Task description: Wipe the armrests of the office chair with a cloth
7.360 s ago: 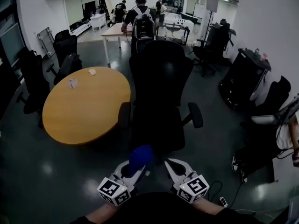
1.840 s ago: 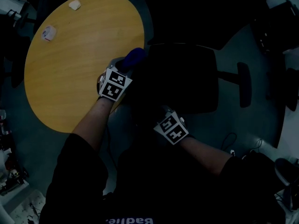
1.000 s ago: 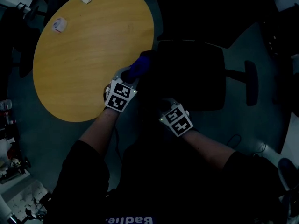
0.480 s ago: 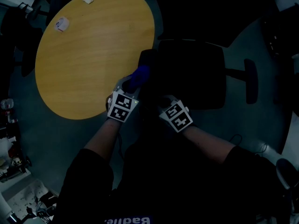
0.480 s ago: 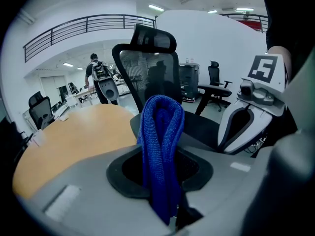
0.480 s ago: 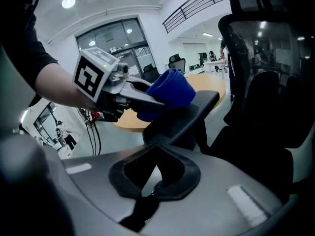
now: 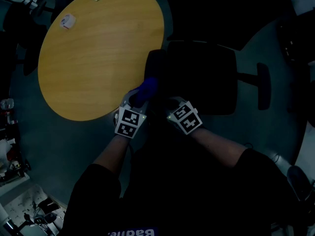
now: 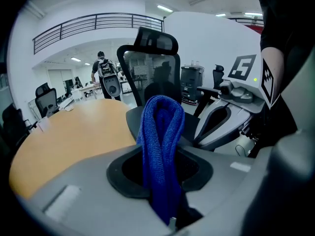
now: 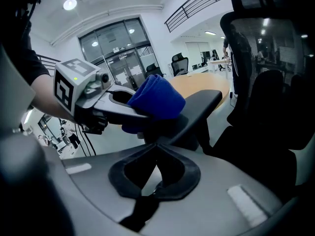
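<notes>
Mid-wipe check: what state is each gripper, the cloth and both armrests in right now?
left gripper: shut on blue cloth.
right gripper: shut, nothing between its jaws.
blue cloth: folded, clamped, at the near end of the table-side armrest.
table-side armrest: cloth against it.
far armrest: bare.

**Readable text: almost none**

White lettering (image 7: 131,231) runs across the person's dark shirt at the bottom edge of the head view. It is upside down and cut off, so not legible.

Left marker cube (image 7: 128,123) and right marker cube (image 7: 185,118) carry black-and-white square patterns, no letters.

Small card (image 7: 67,20) on the round table (image 7: 98,58): print too small to read.
</notes>
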`<control>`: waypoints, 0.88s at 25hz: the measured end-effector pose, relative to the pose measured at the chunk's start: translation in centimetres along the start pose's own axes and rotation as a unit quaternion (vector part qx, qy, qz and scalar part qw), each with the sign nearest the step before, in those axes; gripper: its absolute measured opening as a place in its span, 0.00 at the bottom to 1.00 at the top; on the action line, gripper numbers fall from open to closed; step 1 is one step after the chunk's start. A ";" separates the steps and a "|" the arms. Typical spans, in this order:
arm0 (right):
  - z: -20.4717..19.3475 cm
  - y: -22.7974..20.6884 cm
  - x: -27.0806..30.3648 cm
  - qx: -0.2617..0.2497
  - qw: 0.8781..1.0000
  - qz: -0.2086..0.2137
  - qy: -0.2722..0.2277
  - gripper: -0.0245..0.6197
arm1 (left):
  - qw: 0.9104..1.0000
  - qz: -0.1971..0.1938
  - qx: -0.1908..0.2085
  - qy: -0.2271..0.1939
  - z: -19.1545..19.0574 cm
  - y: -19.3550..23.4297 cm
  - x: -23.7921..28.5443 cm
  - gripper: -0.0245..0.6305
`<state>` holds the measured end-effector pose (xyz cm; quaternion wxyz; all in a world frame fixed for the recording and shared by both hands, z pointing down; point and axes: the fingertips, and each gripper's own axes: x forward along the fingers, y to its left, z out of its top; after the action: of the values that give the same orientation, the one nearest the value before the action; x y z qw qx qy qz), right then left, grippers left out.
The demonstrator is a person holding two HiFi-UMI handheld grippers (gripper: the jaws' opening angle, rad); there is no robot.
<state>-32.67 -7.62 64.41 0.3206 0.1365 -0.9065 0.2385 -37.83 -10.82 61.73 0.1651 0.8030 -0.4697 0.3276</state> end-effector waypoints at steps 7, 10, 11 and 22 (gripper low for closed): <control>-0.3 0.1 -0.3 -0.006 1.000 0.012 0.002 0.05 | 0.999 0.004 -0.041 -0.009 -0.4 -2.7 -1.3 0.22; -0.2 0.3 -0.4 -0.005 1.000 0.018 -0.001 0.05 | 0.998 0.003 -0.055 -0.012 -0.6 -3.7 -2.0 0.22; -0.1 0.3 -0.4 -0.005 1.000 0.020 -0.002 0.05 | 0.998 0.002 -0.060 -0.013 -0.6 -4.0 -2.2 0.22; -0.3 0.5 -0.4 -0.002 0.999 0.035 -0.012 0.05 | 0.996 -0.021 -0.082 -0.035 1.3 -5.5 -2.8 0.22</control>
<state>-32.37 -7.04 64.18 0.3013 0.1066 -0.9151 0.2457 -33.57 -6.95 59.09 0.2207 0.8074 -0.4836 0.2560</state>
